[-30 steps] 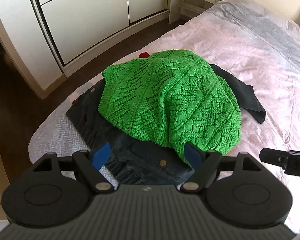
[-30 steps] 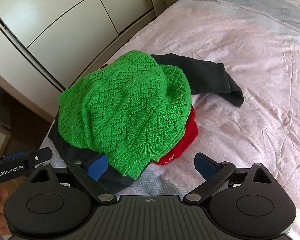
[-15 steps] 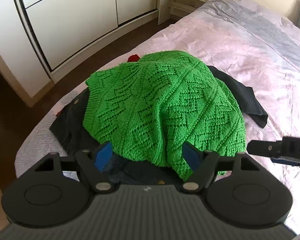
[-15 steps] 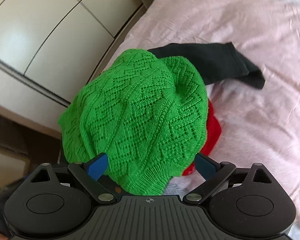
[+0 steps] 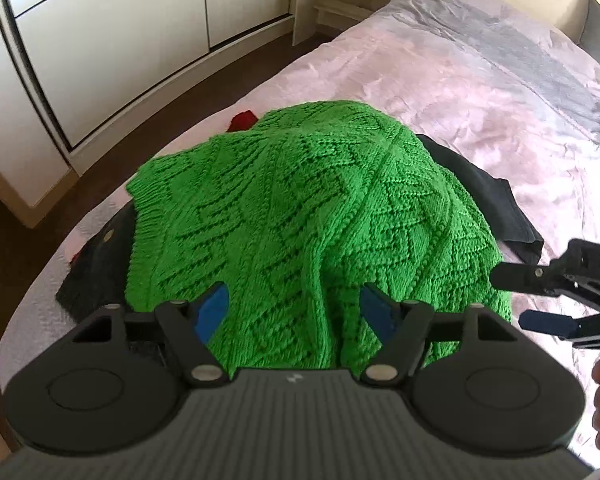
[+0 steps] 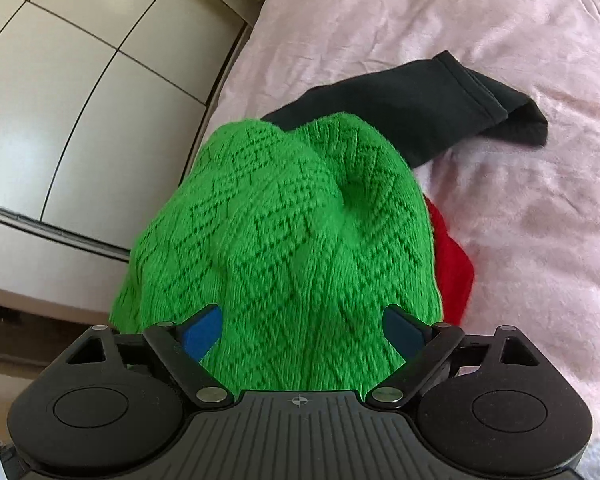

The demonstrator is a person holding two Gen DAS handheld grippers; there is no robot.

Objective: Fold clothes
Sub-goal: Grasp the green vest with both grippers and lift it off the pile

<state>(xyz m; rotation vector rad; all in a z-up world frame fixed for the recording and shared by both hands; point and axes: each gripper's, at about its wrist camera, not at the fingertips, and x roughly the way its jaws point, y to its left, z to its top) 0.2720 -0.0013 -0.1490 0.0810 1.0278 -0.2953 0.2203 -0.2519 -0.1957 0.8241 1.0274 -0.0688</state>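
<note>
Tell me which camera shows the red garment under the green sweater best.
The right wrist view: the red garment bulges out clearly beside the green sweater. The left wrist view shows only a small red scrap peeking past the sweater's far edge.

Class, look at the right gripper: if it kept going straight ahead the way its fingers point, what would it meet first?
The green knitted sweater. The right gripper is open, and the knit already fills the space between its fingers, so it would probably press into the sweater at once. How deep the pile beneath goes cannot be told.
</note>
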